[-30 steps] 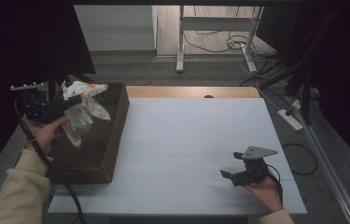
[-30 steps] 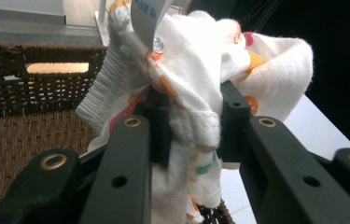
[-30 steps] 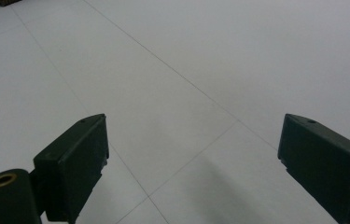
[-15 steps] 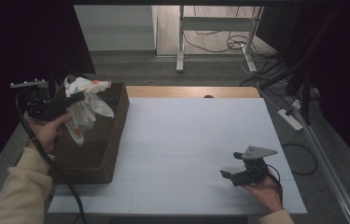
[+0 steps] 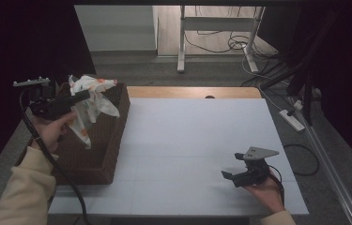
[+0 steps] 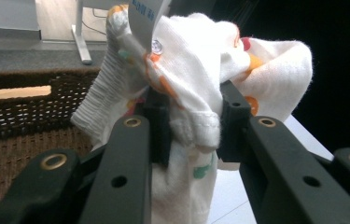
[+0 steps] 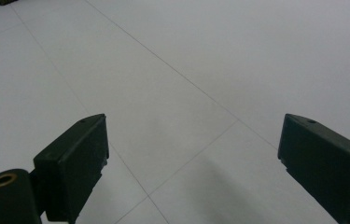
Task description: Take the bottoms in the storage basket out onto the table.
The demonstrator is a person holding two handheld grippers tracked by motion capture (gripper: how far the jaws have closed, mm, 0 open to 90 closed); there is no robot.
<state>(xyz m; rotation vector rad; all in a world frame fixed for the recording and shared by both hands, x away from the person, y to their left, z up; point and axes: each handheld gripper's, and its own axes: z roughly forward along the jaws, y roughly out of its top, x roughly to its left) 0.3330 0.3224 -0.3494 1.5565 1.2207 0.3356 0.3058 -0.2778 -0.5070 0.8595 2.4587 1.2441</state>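
The white cotton garment with orange and green prints (image 5: pixel 90 101) hangs clamped between the jaws of the left hand-held gripper (image 5: pixel 83 96), dangling above the dark brown woven wicker basket (image 5: pixel 94 161) at the left edge of the counter (image 5: pixel 187 140). Compared with a second ago, the garment sits a little higher and further toward the basket's right wall, its lower tail lifted more clear of the basket floor. In the left gripper view, the jaws pinch a bunched fold of the garment (image 6: pixel 196 93), with a ribbed cuff and a label at the top. The right hand-held gripper (image 5: pixel 230 177) has stayed resting near the counter's front right corner, jaws apart with nothing between them. The counter is a white, faintly lined sheet over a wooden top. Beyond it lie a grey floor, a white desk frame (image 5: pixel 220 28) and loose cables (image 5: pixel 220 44).
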